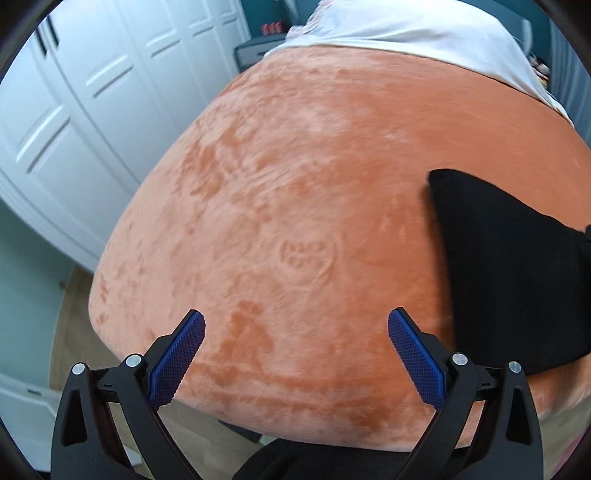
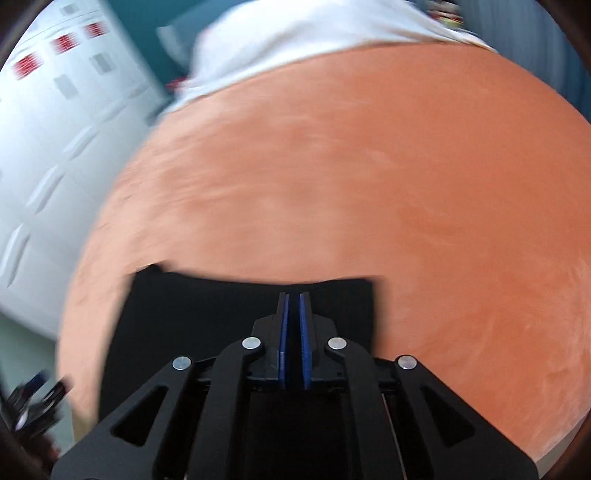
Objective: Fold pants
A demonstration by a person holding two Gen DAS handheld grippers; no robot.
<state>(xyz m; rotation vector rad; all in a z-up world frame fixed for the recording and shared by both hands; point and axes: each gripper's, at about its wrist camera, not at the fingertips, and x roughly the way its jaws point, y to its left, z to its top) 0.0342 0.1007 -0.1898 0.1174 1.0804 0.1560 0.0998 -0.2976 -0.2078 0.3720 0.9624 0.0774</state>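
Observation:
The black pants (image 1: 498,277) lie folded flat on an orange plush blanket (image 1: 295,166) at the right of the left wrist view. My left gripper (image 1: 295,317) hovers over bare blanket to their left, jaws wide open with nothing between them. In the right wrist view the pants (image 2: 221,314) form a dark rectangle near the bed's front edge. My right gripper (image 2: 293,295) is above them with its blue pads (image 2: 283,325) shut together. I see no cloth pinched between the pads. This view is smeared sideways by motion.
White bedding (image 1: 406,26) covers the far end of the bed. White wardrobe doors (image 1: 92,92) stand close on the left, with a strip of wooden floor (image 1: 74,332) between them and the bed. A blurred dark object (image 2: 33,402) sits at the right wrist view's lower left.

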